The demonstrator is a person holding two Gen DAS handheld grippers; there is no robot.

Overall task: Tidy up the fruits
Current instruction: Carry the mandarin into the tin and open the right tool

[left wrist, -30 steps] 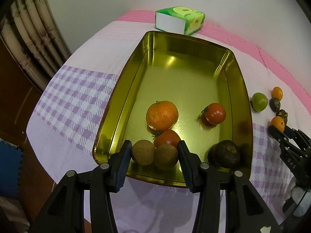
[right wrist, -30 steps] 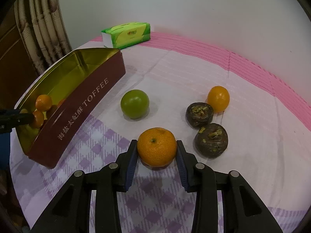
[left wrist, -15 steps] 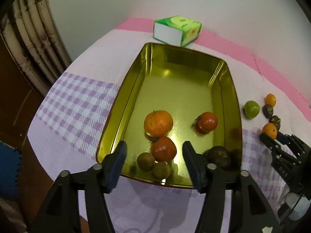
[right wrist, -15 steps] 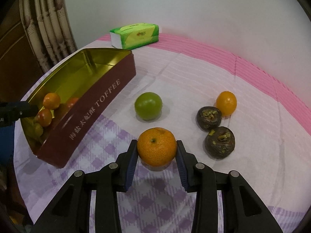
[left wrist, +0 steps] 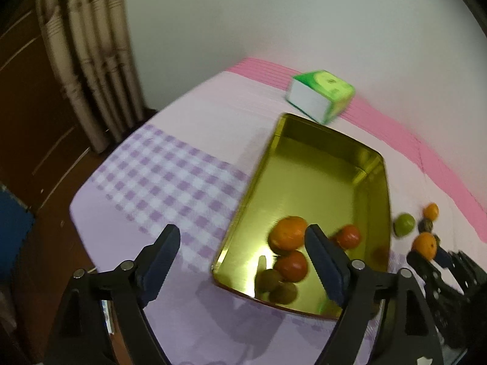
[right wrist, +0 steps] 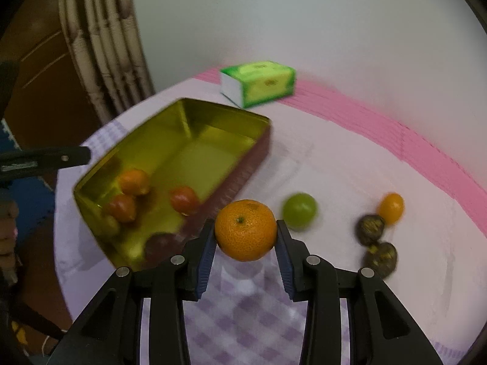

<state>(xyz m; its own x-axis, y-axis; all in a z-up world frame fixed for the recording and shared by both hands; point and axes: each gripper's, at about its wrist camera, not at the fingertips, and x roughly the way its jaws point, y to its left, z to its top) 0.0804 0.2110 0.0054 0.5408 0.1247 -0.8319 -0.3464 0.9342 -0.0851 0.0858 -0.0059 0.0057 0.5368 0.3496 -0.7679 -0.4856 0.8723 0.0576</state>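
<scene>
A gold tin tray (left wrist: 319,164) (right wrist: 182,140) holds an orange (left wrist: 287,232), two red tomatoes (left wrist: 290,265), two brown fruits (left wrist: 283,292) and a dark fruit (right wrist: 159,243). My right gripper (right wrist: 246,243) is shut on a mandarin (right wrist: 246,229) and holds it above the cloth, just right of the tray. My left gripper (left wrist: 243,258) is open and empty, raised above the tray's near left corner. On the cloth lie a green fruit (right wrist: 299,211), a small orange fruit (right wrist: 391,207) and two dark fruits (right wrist: 369,226).
A green tissue box (left wrist: 321,99) (right wrist: 258,82) stands behind the tray near the wall. The table edge (left wrist: 82,237) drops off at the left, with a curtain (left wrist: 88,60) and wooden furniture beyond it.
My left gripper has risen and pulled back left from the tray, opening wider. My right gripper has lifted the mandarin off the cloth and carried it toward the tray.
</scene>
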